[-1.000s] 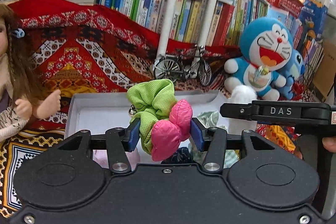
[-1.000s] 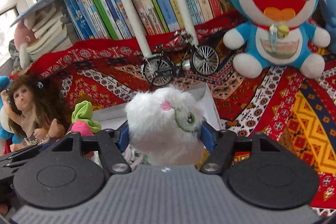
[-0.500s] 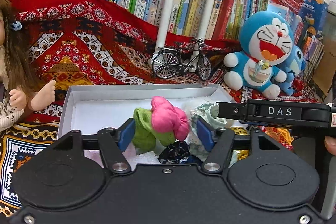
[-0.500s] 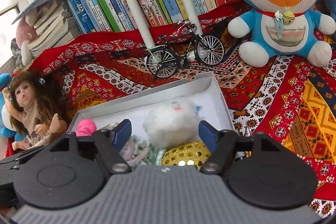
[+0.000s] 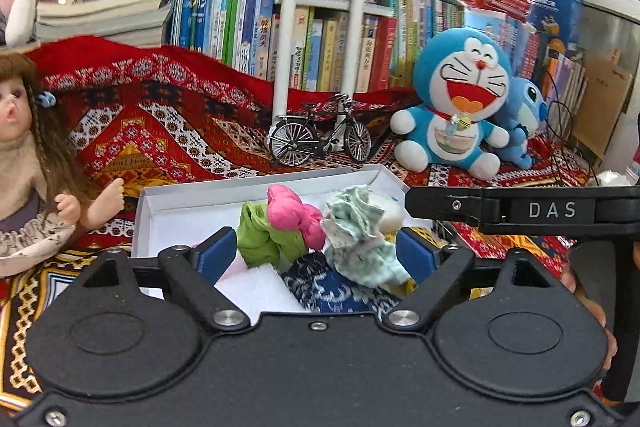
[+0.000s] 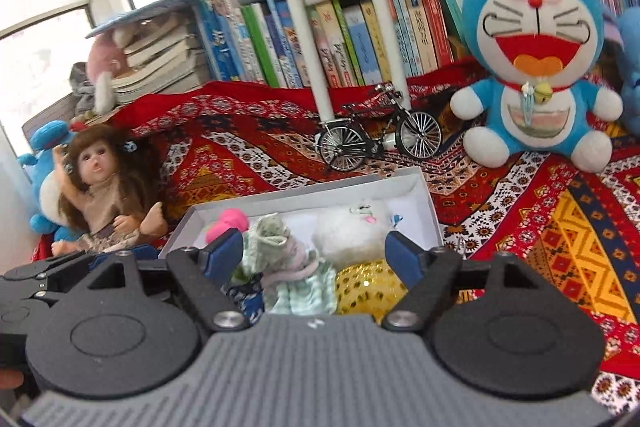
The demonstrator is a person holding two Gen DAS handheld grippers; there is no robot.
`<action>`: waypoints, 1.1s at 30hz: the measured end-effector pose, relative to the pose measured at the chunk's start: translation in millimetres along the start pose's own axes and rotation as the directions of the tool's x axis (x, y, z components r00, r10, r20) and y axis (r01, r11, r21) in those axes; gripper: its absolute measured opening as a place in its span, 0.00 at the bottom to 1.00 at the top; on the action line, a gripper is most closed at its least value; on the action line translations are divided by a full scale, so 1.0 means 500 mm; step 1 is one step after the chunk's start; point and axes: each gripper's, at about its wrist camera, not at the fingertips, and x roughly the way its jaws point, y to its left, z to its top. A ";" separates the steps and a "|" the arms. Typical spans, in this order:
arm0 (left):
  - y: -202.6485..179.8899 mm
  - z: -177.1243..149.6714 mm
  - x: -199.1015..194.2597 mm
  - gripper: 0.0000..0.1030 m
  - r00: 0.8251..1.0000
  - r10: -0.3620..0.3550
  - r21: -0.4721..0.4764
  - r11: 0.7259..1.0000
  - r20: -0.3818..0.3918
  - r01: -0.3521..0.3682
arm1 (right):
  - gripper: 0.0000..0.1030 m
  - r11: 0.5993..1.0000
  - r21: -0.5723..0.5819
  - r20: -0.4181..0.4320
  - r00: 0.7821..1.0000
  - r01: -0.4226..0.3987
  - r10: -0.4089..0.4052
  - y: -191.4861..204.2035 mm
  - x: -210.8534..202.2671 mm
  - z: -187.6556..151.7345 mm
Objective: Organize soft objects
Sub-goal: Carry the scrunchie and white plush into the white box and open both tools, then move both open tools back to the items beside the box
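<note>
A white box [image 5: 188, 195] [image 6: 424, 195] on the patterned cloth holds several soft things: a green and pink scrunchie [image 5: 280, 227], a pale green checked cloth [image 5: 356, 239] [image 6: 280, 259], a white fluffy toy [image 6: 352, 231], a dark blue patterned cloth [image 5: 332, 291] and a gold sequin piece [image 6: 364, 287]. My left gripper [image 5: 316, 255] is open and empty above the box's near side. My right gripper [image 6: 314, 253] is open and empty over the box; it shows in the left wrist view [image 5: 520, 209].
A doll [image 5: 24, 155] [image 6: 104, 187] sits left of the box. A model bicycle [image 5: 320, 139] [image 6: 380, 139] stands behind it. A Doraemon plush [image 5: 456, 107] [image 6: 536, 59] sits at the back right. Bookshelves [image 5: 280, 39] and white poles [image 6: 296, 7] line the back.
Both grippers opened and pulled back. The scrunchie left my left gripper and the white fluffy toy left my right one; both now lie in the box.
</note>
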 end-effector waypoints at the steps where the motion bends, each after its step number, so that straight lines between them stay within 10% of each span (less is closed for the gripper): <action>1: -0.004 -0.005 -0.010 0.84 1.000 0.002 0.006 1.000 0.004 -0.002 | 0.84 1.000 -0.011 0.006 1.000 0.001 -0.001 0.003 -0.010 -0.005; 33: -0.046 -0.236 -0.188 0.86 0.997 0.015 0.007 1.000 -0.080 -0.014 | 0.88 0.988 -0.146 0.060 0.998 0.041 -0.033 0.047 -0.226 -0.262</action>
